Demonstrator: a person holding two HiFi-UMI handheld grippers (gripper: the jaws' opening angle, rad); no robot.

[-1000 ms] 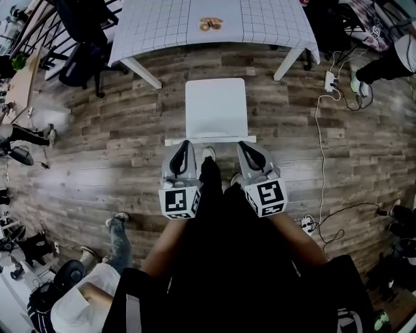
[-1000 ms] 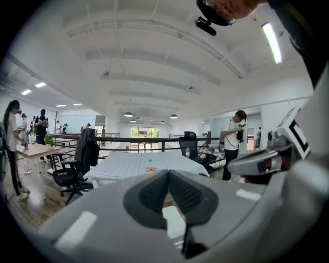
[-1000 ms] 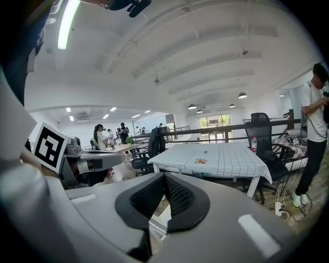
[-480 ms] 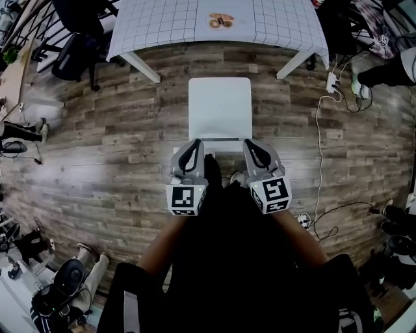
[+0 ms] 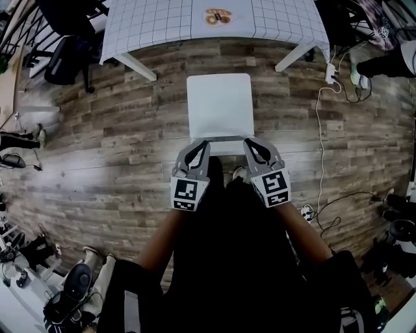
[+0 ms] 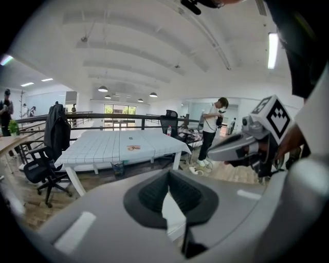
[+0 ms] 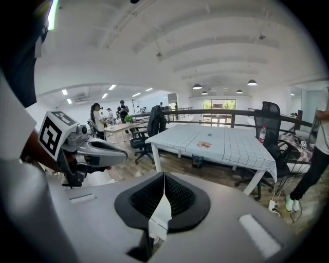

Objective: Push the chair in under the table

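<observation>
Left gripper (image 5: 202, 144): jaws closed, pads together, nothing clamped. Its own view (image 6: 167, 171) shows only a white sliver of chair (image 6: 172, 211) through the gap below the tips.
Right gripper (image 5: 249, 141): same, jaws closed and empty (image 7: 163, 175), with white chair (image 7: 160, 218) showing below.

From the head view, both are side by side and angled down. The tips sit at the near edge of the chair (image 5: 220, 104), left tip at the left end of the backrest top and right tip at the right end. Can't tell if they actually touch it. Each gripper shows in the other's view: the right one (image 6: 240, 147), the left one (image 7: 96, 152).

The chair is out on the wood floor (image 5: 117, 130), facing the table (image 5: 162, 23), roughly centred between its two near legs. A strip of floor shows between the seat front and the table edge, so it's not under.

The table has a grid cloth with a small orange item (image 5: 218, 16) on it. There's an office chair (image 5: 65, 52) off the table's left corner, a cable (image 5: 320, 130) on the floor to the right, and a person (image 6: 211, 128) standing beyond the table.
</observation>
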